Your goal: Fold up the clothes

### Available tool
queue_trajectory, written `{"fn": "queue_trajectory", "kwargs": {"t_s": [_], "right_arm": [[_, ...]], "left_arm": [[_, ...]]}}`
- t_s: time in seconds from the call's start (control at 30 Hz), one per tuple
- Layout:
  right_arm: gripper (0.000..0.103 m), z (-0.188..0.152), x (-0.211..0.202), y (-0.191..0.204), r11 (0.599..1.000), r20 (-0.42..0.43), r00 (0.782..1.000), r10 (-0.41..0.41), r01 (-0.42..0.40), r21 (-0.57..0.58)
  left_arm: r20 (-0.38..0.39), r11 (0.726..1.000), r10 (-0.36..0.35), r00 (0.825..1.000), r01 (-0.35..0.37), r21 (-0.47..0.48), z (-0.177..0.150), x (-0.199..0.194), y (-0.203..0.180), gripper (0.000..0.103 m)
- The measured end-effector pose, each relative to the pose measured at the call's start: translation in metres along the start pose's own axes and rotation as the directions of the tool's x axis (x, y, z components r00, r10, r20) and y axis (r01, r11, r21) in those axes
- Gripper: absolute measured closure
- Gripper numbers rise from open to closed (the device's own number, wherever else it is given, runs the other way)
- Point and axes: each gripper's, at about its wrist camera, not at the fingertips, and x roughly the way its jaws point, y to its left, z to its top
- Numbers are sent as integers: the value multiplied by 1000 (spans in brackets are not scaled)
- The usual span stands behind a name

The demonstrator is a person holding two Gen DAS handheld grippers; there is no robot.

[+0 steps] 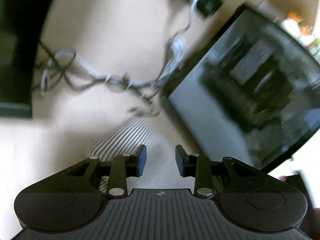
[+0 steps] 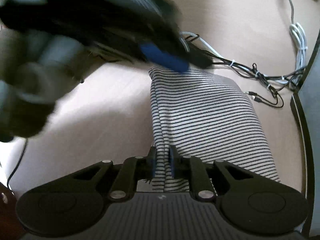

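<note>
Grip: our right gripper (image 2: 162,164) pinches the near folded edge of the striped garment (image 2: 210,120), apparently to pin the fold | Left gripper (image 1: 161,163): jaws apart, empty above the cloth | Place: garment flat on the pale table (image 2: 100,110) | Axis: runs from us toward the cables (image 2: 260,74)

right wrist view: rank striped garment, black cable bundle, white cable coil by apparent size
1. striped garment, by far the largest, though closest to the camera
2. black cable bundle
3. white cable coil, close to the bundle in spread, so that order is unsure
</note>
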Motion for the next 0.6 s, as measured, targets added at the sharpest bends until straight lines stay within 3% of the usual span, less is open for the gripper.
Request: {"fn": "queue_trajectory", "kwargs": {"t_s": [0.03,0.1,0.13,0.17,0.3,0.37,0.43,0.5,0.6], "right_arm": [[88,1,-8,-7,1000,9,1000,17,-17,25],[83,4,-23,-20,996,27,998,49,-51,73],[73,5,-32,-27,993,41,998,57,-60,98],[61,6,-42,-38,991,68,997,31,-40,125],[49,11,-52,-81,974,119,990,-81,54,221],[36,8,-33,-94,969,77,993,-93,73,237],[32,-4,-6,-91,973,-12,994,-107,107,207],[29,-13,0,-76,974,-3,986,-167,166,153],[25,-14,-2,-74,972,-5,991,-130,129,195]], "left_arm": [[-13,1000,-5,1000,5,-21,-4,4,7,78],[-33,997,-24,999,21,-74,-12,9,25,78],[-42,994,-34,999,29,-101,-17,12,34,79],[-44,991,-45,998,39,-126,-18,12,39,79],[-38,989,-61,997,56,-137,-21,9,43,80],[-36,988,-68,997,62,-138,-21,6,46,80],[-38,987,-70,997,64,-149,-20,5,48,84],[-41,990,-47,998,41,-135,-19,2,47,85],[-30,998,30,999,-31,-52,-13,-6,30,85]]}}
